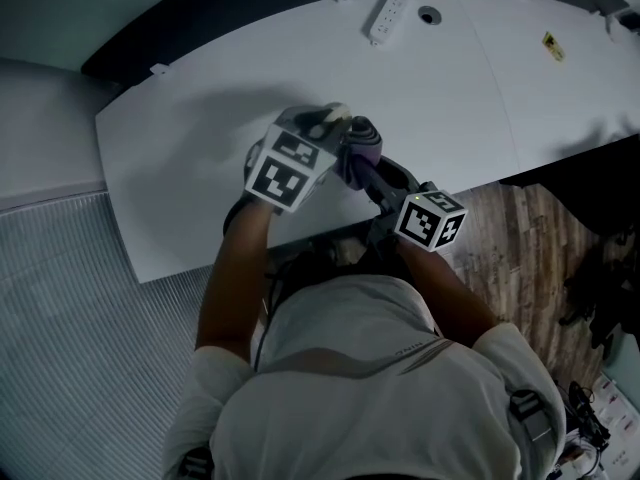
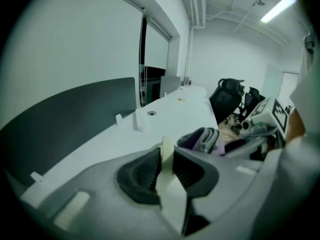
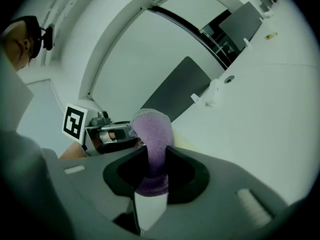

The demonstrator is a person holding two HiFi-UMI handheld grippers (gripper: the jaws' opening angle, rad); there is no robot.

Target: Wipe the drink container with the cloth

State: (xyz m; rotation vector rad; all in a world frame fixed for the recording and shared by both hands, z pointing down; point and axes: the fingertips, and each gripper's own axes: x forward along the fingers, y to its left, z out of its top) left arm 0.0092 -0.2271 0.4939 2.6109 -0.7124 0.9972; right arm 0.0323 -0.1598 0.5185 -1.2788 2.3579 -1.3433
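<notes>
The drink container [image 1: 337,114] shows only as a cream-coloured piece above the white table [image 1: 200,148]. My left gripper [image 1: 325,128] is shut on it, and in the left gripper view a thin cream edge [image 2: 172,189] is pinched between the left gripper's [image 2: 164,159] dark pads. The purple cloth [image 1: 365,140] is bunched in my right gripper [image 1: 358,163], right beside the container. In the right gripper view the cloth [image 3: 152,129] rises out of the shut right gripper [image 3: 152,166], with the left gripper [image 3: 117,136] just behind it. Most of the container is hidden.
A white power strip [image 1: 388,16] and a round cable hole [image 1: 429,14] lie at the table's far edge. A dark partition [image 2: 65,119] runs along that side. Office chairs [image 2: 232,96] stand past the table's end, over wooden floor [image 1: 530,258].
</notes>
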